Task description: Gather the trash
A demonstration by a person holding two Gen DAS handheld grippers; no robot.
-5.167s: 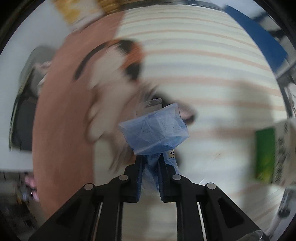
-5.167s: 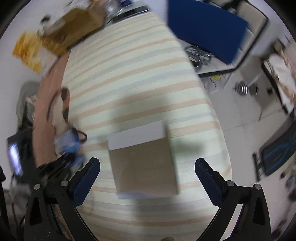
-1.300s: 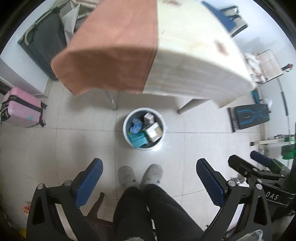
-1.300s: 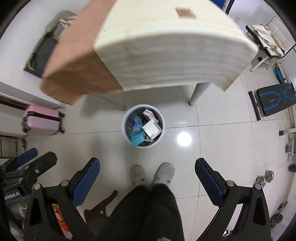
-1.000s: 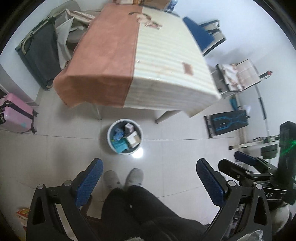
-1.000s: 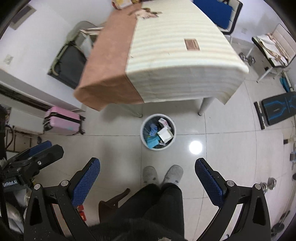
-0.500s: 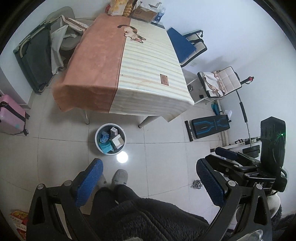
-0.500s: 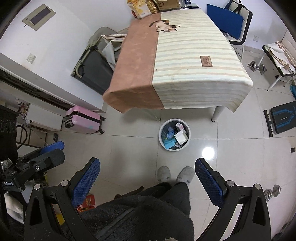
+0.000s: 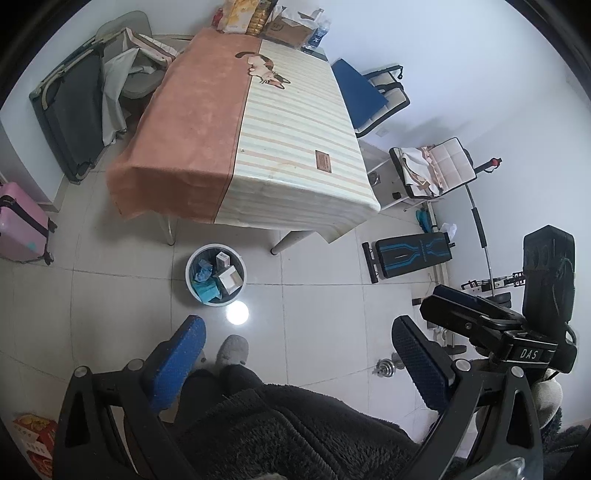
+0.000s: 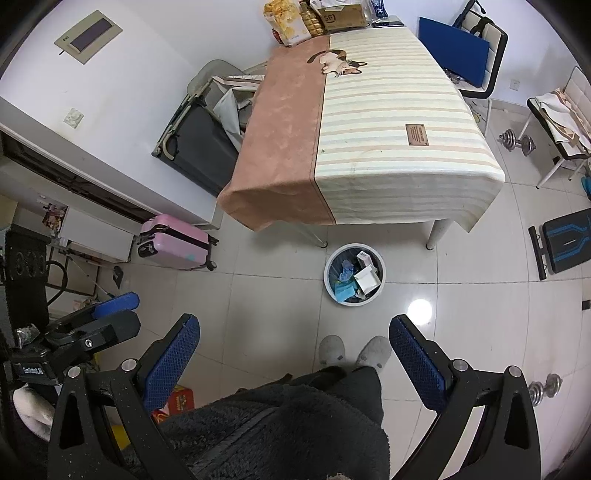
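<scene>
**With both claws empty, risk is calling it done too soon**

While I hold both up high, left gripper is spread wide, nothing between the pads; right gripper same, wide and empty. Below them: my dark fleece and grey slippers. The trash sits in the bin on the floor, just in front of the table, boxes and blue wrap piled near the rim.

Risks, as I judge them: pile could spill if the bin gets kicked; clutter at the table's far end may hold missed trash; dumbbells are a trip hazard.

Versus five seconds ago: left claw was clamped on a blue wrapper over the tablecloth, a box lay on the table. Now table's near half is bare and both views are pulled back.
</scene>
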